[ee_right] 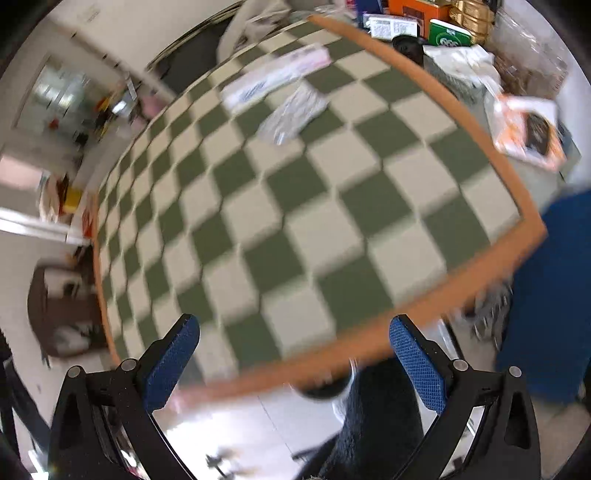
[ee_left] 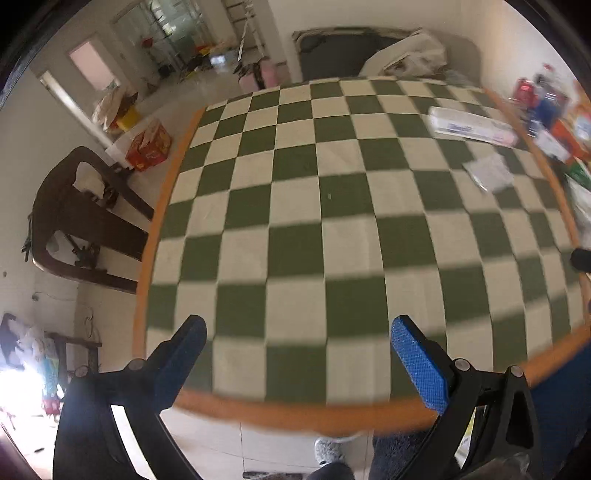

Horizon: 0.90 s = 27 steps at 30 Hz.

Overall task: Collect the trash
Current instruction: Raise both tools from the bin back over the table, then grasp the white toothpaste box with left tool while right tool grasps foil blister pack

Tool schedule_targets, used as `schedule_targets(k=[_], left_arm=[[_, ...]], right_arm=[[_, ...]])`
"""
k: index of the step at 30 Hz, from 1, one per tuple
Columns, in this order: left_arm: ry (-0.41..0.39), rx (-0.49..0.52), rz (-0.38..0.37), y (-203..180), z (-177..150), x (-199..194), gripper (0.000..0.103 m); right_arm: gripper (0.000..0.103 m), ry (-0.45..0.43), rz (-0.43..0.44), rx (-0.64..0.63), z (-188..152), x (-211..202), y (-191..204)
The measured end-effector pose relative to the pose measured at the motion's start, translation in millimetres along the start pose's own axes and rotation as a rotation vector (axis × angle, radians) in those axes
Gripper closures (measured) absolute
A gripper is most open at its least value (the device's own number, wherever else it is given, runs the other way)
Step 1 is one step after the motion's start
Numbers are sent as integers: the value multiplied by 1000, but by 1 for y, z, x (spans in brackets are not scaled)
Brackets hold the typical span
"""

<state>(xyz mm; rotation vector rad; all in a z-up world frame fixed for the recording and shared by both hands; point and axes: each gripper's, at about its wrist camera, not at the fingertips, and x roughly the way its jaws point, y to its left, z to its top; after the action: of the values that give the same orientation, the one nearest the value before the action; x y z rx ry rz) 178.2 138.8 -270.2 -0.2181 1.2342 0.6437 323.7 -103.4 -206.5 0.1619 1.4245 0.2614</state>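
Two pieces of trash lie on the table [ee_left: 166, 206], both near its far right corner. Item 1: a long white box [ee_left: 471, 125] with blue print on one end and a pink end; the lettering is too blurred to read. It lies flat, close to the right edge. Item 2: a crumpled clear wrapper [ee_left: 489, 171] with grey-white print, lying just beside the box on its near side; the two appear slightly apart. No writing on it is legible.

In the right wrist view the same box [ee_right: 275, 77] and wrapper [ee_right: 293, 112] show at the far side of the table [ee_right: 476, 127], heavily motion-blurred.

The table carries a green-and-cream checked cloth inside an orange border. Beyond its right edge stands a pile of assorted packages; one green carton [ee_right: 448, 35] bears white lettering that cannot be read. A blue bin [ee_right: 554, 295] stands beside the near right corner.

Left gripper [ee_left: 297, 360]: jaws wide apart, holding nothing, poised over the near edge of the table, well apart from both trash items.

Right gripper [ee_right: 293, 356]: jaws wide apart, holding nothing, poised over the near edge toward the near right corner, well apart from both items.

One dark chair [ee_left: 79, 218] stands off the left edge.
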Motion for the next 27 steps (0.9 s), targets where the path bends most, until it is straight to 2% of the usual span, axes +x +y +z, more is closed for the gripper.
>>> schedule_targets(k=[3, 4, 6, 11, 13, 15, 18, 20, 22, 24, 27], left_arm=[[83, -32, -6, -19, 46, 40, 1], [109, -34, 3, -26, 60, 53, 1], [148, -37, 9, -39, 85, 77, 1], [214, -59, 35, -55, 134, 118, 1], [223, -53, 41, -60, 151, 127, 1], [212, -15, 60, -69, 170, 133, 1], [156, 103, 81, -94, 198, 130, 1], [108, 202, 83, -116, 216, 125, 1], [27, 360, 70, -152, 239, 116, 1], [-29, 513, 52, -188, 255, 110, 1], [-68, 724, 9, -236, 272, 109, 1]], right_arm=[[3, 10, -40, 61, 75, 39, 2], [7, 32, -60, 90, 109, 62, 3], [8, 70, -82, 130, 152, 93, 6], [11, 96, -169, 216, 227, 157, 18], [18, 122, -211, 247, 244, 182, 25], [20, 131, -265, 241, 254, 200, 36], [25, 87, -338, 131, 261, 214, 62], [38, 89, -328, 62, 262, 218, 70], [49, 85, -323, -75, 261, 221, 78], [52, 90, -344, -147, 261, 220, 71], [52, 115, -347, -161, 262, 215, 39]])
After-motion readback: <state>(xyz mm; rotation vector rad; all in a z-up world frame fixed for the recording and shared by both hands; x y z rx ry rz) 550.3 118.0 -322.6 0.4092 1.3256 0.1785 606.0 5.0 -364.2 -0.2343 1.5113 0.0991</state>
